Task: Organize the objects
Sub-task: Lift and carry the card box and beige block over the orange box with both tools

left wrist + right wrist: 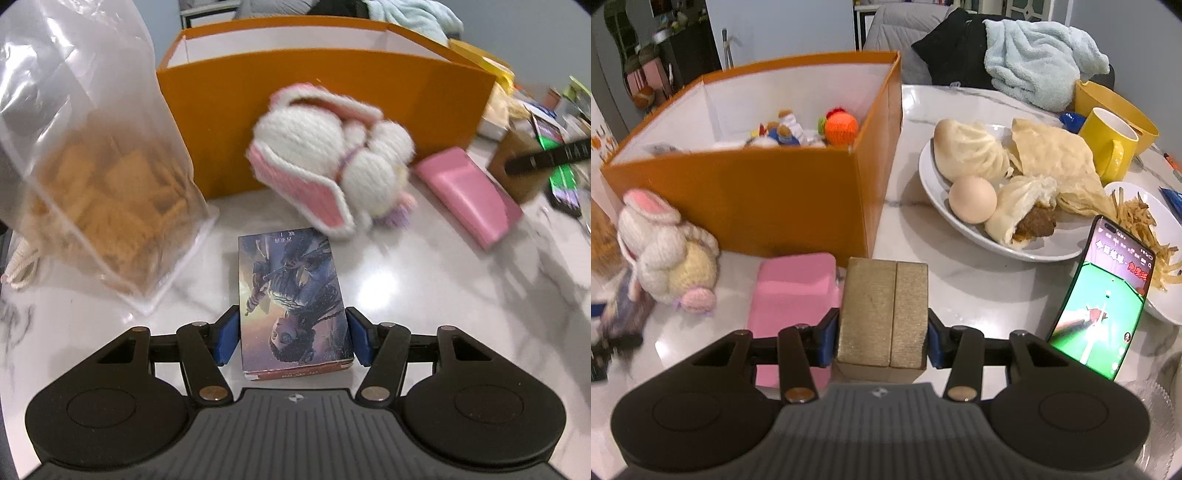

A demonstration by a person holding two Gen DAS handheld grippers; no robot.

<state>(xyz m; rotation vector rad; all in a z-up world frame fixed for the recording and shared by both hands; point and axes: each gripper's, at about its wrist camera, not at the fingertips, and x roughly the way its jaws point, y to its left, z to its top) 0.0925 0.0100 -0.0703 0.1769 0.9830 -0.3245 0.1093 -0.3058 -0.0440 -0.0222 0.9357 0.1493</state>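
Observation:
My left gripper [293, 338] is shut on an illustrated card box [291, 295], its blue pads pressing both long sides just above the marble table. My right gripper [882, 338] is shut on a gold box [882, 314] held above the table. An orange storage box [757, 184] stands behind; it holds several small knitted toys [798, 133] and also shows in the left wrist view [325, 122]. A knitted white and pink rabbit [332, 158] lies in front of it, also seen in the right wrist view [665, 247]. A pink case [794, 291] lies beside the gold box, and shows in the left wrist view [469, 192].
A clear plastic bag of tan pieces [99, 184] stands left of the card box. On the right are a white plate [945, 206] with buns and an egg, a lit phone [1104, 299], a plate of fries [1171, 236], a yellow mug [1108, 144] and clothes [1034, 55].

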